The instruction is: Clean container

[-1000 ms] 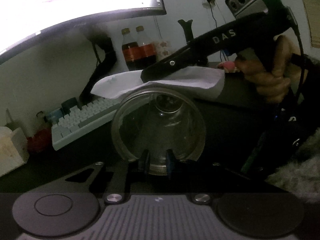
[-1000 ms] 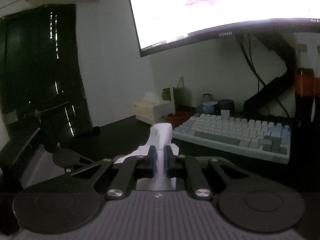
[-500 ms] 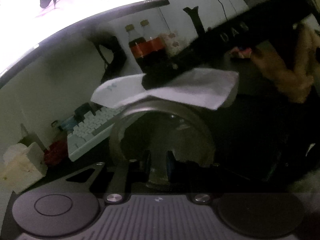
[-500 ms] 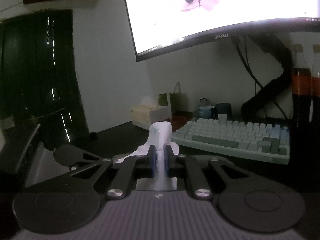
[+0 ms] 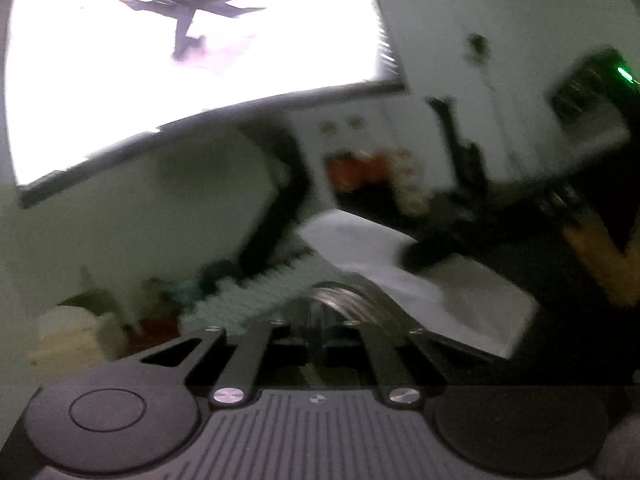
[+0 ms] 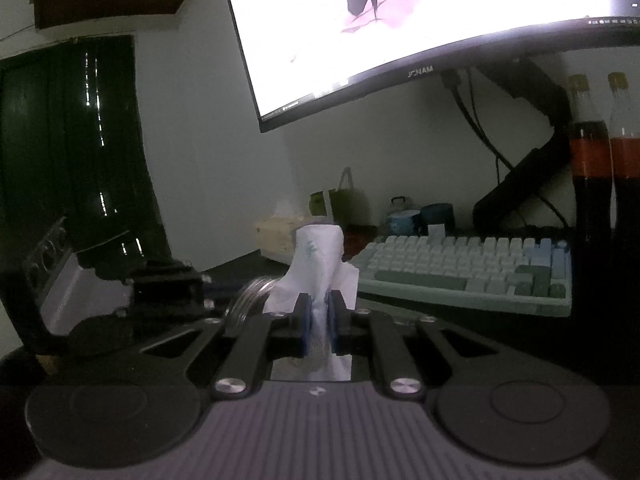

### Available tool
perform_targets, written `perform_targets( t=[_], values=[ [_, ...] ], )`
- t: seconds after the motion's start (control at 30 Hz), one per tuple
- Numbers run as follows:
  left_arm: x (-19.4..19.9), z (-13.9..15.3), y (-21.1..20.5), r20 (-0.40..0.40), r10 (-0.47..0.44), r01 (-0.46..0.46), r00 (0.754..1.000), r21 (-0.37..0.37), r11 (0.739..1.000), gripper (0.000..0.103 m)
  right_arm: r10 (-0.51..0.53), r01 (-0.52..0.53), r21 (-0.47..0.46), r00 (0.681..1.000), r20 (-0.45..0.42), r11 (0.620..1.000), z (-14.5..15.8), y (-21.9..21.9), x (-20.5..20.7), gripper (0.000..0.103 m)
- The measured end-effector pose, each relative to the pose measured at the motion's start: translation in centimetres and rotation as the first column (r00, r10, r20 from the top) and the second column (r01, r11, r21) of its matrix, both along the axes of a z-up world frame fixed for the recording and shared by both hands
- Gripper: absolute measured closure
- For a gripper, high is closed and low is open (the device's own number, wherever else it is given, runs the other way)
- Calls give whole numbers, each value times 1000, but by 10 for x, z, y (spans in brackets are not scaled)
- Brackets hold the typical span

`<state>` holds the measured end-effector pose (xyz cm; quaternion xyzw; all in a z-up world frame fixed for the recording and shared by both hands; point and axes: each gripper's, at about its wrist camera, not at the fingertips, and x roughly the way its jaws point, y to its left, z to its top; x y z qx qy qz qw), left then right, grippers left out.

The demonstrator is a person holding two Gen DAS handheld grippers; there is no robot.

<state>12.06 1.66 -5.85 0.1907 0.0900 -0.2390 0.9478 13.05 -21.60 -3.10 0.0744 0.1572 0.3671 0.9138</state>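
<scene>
My left gripper point(image 5: 320, 338) is shut on the rim of a clear glass container point(image 5: 352, 300), now tipped low so only its rim edge shows; the view is blurred. My right gripper point(image 6: 318, 322) is shut on a white tissue point(image 6: 320, 264) that sticks up between its pads. In the left wrist view the tissue point(image 5: 452, 300) hangs over the container's far side under the right gripper's dark fingers point(image 5: 432, 252). In the right wrist view the container's rim point(image 6: 250, 296) lies just left of the tissue, beside the left gripper's body point(image 6: 120, 300).
A curved monitor point(image 6: 420, 20) hangs above the dark desk. A pale keyboard point(image 6: 460, 272) lies behind, with two cola bottles point(image 6: 604, 168) at right and a tissue box point(image 6: 280, 236) and mugs point(image 6: 404, 218) at the back. A hand point(image 5: 600, 264) holds the right gripper.
The left gripper has swung and tilted, so the container dropped low in its view and the monitor fills more of it. The right gripper with the tissue moved closer to the container's rim.
</scene>
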Motion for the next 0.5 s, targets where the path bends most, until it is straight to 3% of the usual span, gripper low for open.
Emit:
perform_targets(
  t=[0.13, 0.27, 0.5],
  values=[
    [-11, -12, -7, -56, -136, 141, 989, 100, 985, 100, -26, 26, -7, 1000, 12, 1000, 0, 4, -1, 92],
    [-17, -35, -24, -95, -155, 172, 983, 202, 964, 100, -27, 27, -1, 1000, 2, 1000, 1, 2, -2, 92],
    [-1, -37, -13, -199, -133, 145, 971, 49, 988, 100, -54, 54, -6, 999, -7, 999, 1, -5, 3, 92]
  ],
)
